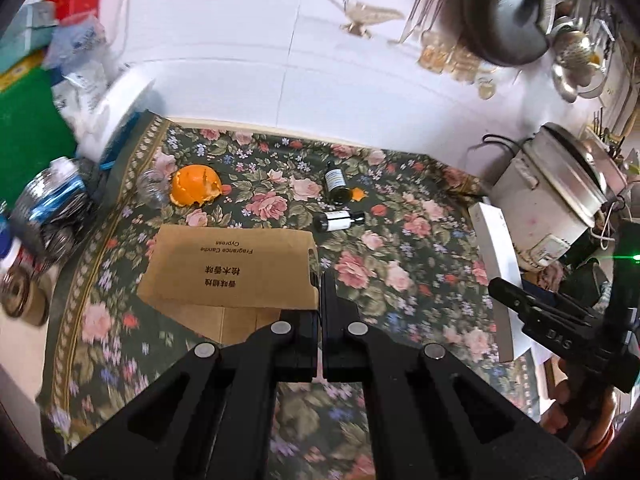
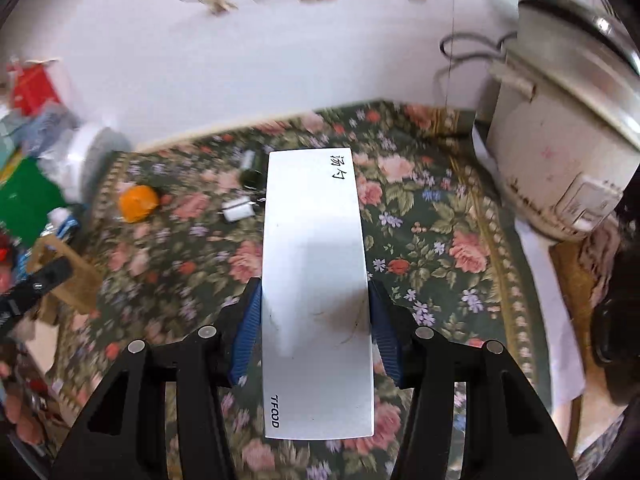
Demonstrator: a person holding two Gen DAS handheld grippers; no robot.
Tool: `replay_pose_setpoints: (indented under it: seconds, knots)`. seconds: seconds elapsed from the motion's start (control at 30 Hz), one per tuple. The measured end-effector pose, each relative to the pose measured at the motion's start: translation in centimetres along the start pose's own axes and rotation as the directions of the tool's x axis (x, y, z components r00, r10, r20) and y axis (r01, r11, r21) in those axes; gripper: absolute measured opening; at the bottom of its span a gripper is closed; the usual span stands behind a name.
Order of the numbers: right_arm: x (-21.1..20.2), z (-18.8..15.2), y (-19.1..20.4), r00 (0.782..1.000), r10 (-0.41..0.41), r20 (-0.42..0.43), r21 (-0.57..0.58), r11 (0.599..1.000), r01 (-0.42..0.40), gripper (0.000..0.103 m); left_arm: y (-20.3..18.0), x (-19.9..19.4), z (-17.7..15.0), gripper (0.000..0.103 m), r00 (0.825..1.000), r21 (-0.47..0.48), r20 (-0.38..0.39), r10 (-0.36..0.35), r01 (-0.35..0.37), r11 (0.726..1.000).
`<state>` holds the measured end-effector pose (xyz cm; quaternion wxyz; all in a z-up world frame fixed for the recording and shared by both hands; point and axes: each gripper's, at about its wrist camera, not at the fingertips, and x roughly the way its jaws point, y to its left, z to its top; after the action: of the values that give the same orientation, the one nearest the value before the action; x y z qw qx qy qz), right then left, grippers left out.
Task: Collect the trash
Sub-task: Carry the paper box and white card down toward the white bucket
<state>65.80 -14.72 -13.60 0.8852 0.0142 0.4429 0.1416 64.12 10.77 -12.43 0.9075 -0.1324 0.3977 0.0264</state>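
Both hands are loaded, and that's where the trouble could start. The right claw is clamped on a long white box, its blue pads pressing only the two long sides near the near end, so most of the box sticks out unsupported; a quick swing could let it pivot or slide out and drop onto the floral cloth covering the counter. The box's long axis runs straight ahead along the claw's fingers, the end with handwritten characters pointing away toward the wall, the printed end toward the wrist. The left claw is pinched fully together on the edge of a flattened brown cardboard box, which hangs off to its left, printed face up; held by such a thin edge, it could tear loose or sweep the orange peel and the two small dark bottles lying just beyond it. The rice cooker stands close on the right.
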Motion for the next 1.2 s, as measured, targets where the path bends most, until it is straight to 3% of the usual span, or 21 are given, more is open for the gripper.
replay_pose_setpoints:
  seconds: [0.33,0.67,1.0,1.2]
  knots:
    - [-7.6,-4.0,2.4,0.994,0.089,0.065,-0.095,0.992,-0.082,0.049,-1.6,-7.7,-5.1,0.000,0.999,0.009,0.048,-0.003,0.003,1.000]
    - [-12.7,-12.2,7.8,0.991,0.083,0.100,-0.079,0.994,-0.075,0.049,2.7,-15.1,-12.3,0.000,0.999,0.072,0.035,-0.021,0.018,0.997]
    - [-14.3,-23.2,12.8,0.996,0.086,0.026,0.016,0.996,-0.086,0.049,6.8,-20.3,-21.8,0.000,0.998,0.114,-0.054,-0.025,0.031,0.993]
    - [-15.2,-28.4,13.4,0.997,0.046,-0.065,0.037,0.998,-0.043,0.049,6.9,-20.4,-26.4,0.000,0.988,0.114,-0.146,-0.052,0.069,0.991]
